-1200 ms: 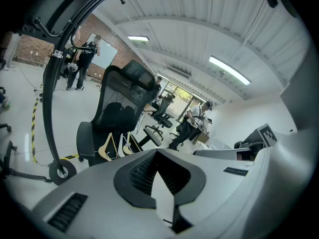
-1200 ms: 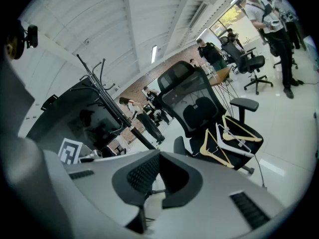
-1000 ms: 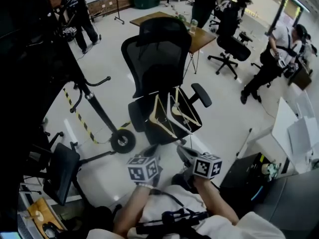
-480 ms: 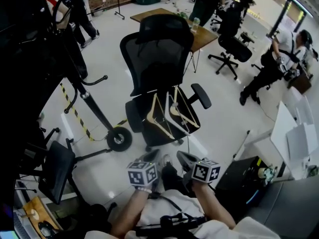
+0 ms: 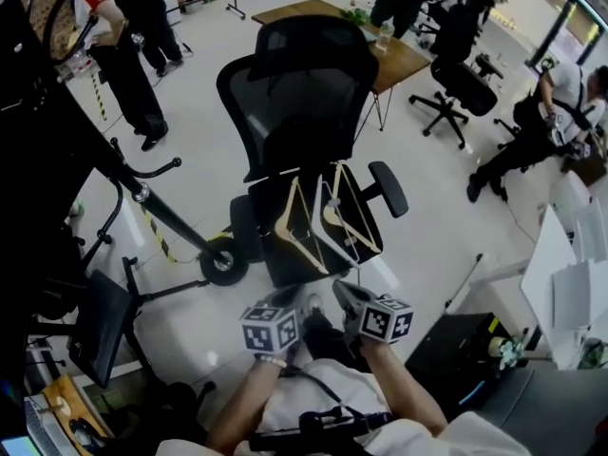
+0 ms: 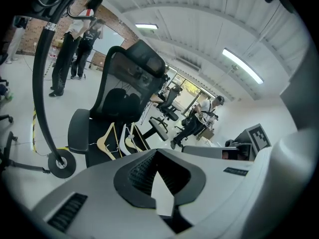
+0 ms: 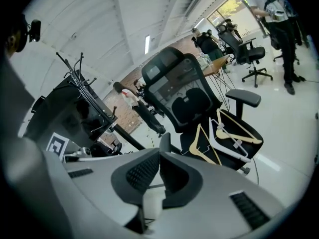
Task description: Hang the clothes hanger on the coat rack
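Note:
Three hangers lie on the seat of a black office chair (image 5: pixel 294 112): a wooden hanger (image 5: pixel 296 221), a white hanger (image 5: pixel 326 228) and a second wooden hanger (image 5: pixel 358 212). The left gripper view shows them too, as a wooden hanger (image 6: pixel 106 141) and a white one (image 6: pixel 122 139). In the right gripper view the wooden hanger (image 7: pixel 201 144) lies left of the white hanger (image 7: pixel 227 139). The black coat rack (image 5: pixel 142 193) leans at the left on a wheeled base. My left gripper (image 5: pixel 285 298) and right gripper (image 5: pixel 344 293) hover side by side just short of the seat. Both are shut and hold nothing.
A second chair (image 5: pixel 100 321) stands at the lower left. A wooden table (image 5: pixel 399 55) is behind the chair. People stand at the far left (image 5: pixel 123 55) and far right (image 5: pixel 541 122). A dark cabinet (image 5: pixel 465 350) and white boards (image 5: pixel 570 283) are at the right.
Both grippers have moved forward and down towards the chair seat, still shut. The view has swung, and a person by the rack has come into view at the upper left.

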A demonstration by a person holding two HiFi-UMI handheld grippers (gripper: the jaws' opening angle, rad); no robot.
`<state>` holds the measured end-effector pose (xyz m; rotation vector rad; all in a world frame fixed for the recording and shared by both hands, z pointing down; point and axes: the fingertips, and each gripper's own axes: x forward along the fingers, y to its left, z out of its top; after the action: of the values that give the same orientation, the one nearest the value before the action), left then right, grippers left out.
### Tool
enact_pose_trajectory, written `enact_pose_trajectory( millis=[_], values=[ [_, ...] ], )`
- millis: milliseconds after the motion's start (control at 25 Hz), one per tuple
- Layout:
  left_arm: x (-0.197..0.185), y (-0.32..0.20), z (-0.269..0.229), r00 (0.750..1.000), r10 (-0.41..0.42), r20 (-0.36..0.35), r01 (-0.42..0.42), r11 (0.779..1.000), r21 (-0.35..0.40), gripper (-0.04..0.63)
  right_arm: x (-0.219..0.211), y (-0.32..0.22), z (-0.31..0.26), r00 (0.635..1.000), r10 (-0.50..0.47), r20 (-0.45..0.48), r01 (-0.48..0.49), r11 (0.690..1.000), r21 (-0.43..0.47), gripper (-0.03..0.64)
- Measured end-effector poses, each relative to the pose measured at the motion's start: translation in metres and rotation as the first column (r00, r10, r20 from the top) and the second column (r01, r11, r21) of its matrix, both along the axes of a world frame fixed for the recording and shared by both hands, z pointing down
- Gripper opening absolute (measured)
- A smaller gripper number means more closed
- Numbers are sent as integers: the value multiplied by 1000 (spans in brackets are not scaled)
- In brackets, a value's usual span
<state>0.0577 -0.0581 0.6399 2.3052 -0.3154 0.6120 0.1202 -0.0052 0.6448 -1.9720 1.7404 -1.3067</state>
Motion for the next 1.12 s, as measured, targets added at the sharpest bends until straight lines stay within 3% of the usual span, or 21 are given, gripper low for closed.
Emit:
enact_pose_trajectory(
  millis=[720, 1120],
  values=[
    [88, -34, 62, 993, -5, 119, 8, 1000, -23, -9, 102, -55, 103, 991, -135, 5, 134, 979, -155, 34],
    [111, -54, 107, 979, -88, 186, 99, 994, -51, -9, 138, -86, 175, 973, -228, -31, 213, 942, -259, 38]
  ],
)
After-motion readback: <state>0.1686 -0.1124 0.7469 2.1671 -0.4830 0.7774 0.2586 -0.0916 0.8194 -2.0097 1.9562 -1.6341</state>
